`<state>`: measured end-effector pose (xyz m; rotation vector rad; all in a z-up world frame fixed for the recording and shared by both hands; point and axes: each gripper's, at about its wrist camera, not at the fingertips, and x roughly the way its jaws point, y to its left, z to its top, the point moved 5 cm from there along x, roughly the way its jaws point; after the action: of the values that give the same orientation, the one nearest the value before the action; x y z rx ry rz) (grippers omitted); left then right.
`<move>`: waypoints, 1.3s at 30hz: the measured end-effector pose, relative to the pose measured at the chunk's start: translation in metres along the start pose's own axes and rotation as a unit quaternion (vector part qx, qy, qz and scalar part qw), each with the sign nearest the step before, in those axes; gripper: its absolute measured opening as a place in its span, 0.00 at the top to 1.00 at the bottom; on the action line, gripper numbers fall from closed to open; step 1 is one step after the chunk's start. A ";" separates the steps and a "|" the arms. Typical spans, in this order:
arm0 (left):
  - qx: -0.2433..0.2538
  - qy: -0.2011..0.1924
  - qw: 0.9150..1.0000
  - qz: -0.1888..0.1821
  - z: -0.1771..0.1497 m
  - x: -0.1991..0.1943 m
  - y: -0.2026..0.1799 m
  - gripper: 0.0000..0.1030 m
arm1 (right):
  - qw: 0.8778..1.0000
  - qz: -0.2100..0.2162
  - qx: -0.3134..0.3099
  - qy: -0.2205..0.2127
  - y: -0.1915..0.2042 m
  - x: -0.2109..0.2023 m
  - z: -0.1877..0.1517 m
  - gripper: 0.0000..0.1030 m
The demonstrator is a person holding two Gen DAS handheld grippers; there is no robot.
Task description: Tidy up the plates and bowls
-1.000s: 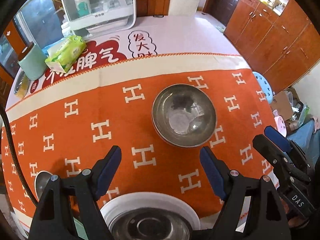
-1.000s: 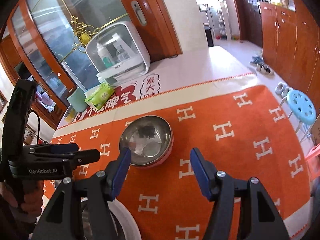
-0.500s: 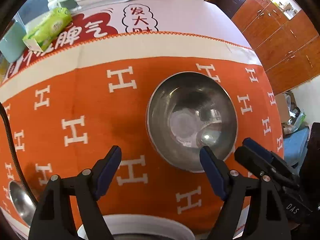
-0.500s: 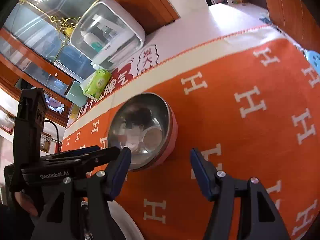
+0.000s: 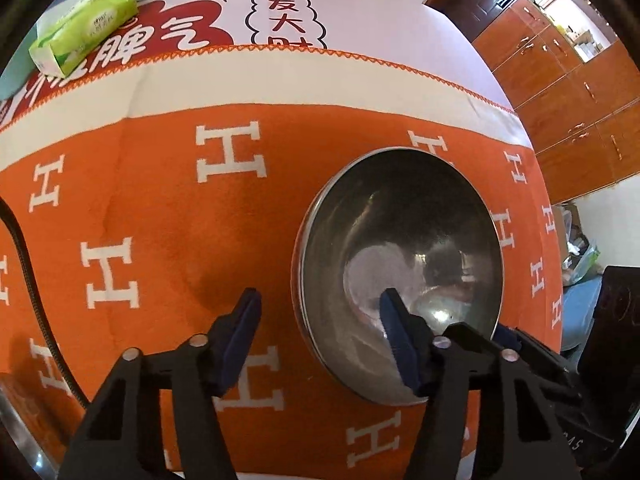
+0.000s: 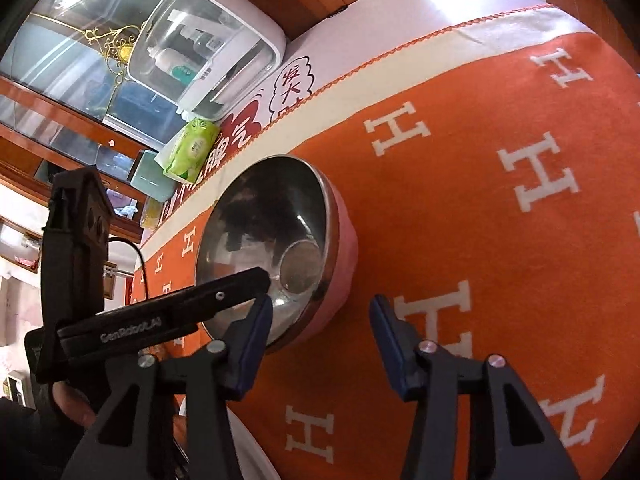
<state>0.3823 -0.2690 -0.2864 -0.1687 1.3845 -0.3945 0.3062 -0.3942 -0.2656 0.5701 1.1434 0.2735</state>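
A steel bowl (image 5: 400,264) with a pink outer wall (image 6: 344,264) sits on the orange H-pattern cloth (image 5: 160,208). My left gripper (image 5: 320,316) is open and straddles the bowl's near-left rim, its right finger inside the bowl. My right gripper (image 6: 320,320) is open and straddles the bowl's near-right rim, its left finger over the inside, its right finger outside on the cloth. A white plate edge (image 6: 256,452) shows at the bottom of the right wrist view.
A green tissue pack (image 5: 86,26) and a white lidded box (image 6: 208,44) stand at the table's far side. A steel rim (image 5: 16,428) lies at the near left. Wooden cabinets (image 5: 568,80) are beyond the table on the right.
Both grippers have moved forward and down to the bowl, so their open fingers now straddle its rim. The white plate has slipped out of the left wrist view.
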 end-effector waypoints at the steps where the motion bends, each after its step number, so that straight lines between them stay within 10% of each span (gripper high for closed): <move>1: -0.001 0.000 1.000 -0.004 0.000 0.002 0.000 0.48 | 1.000 0.001 -0.001 0.001 0.001 0.001 0.001 0.56; 15: -0.009 -0.007 0.999 -0.035 0.002 0.014 -0.002 0.74 | 1.000 -0.003 0.015 0.012 -0.006 0.010 0.000 0.71; 39: -0.003 -0.005 0.998 -0.064 -0.039 0.000 -0.010 0.78 | 0.999 -0.043 0.030 0.012 -0.004 -0.020 -0.026 0.79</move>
<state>0.3423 -0.2735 -0.2903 -0.2652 1.3691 -0.4960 0.2741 -0.4002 -0.2596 0.5701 1.2004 0.1726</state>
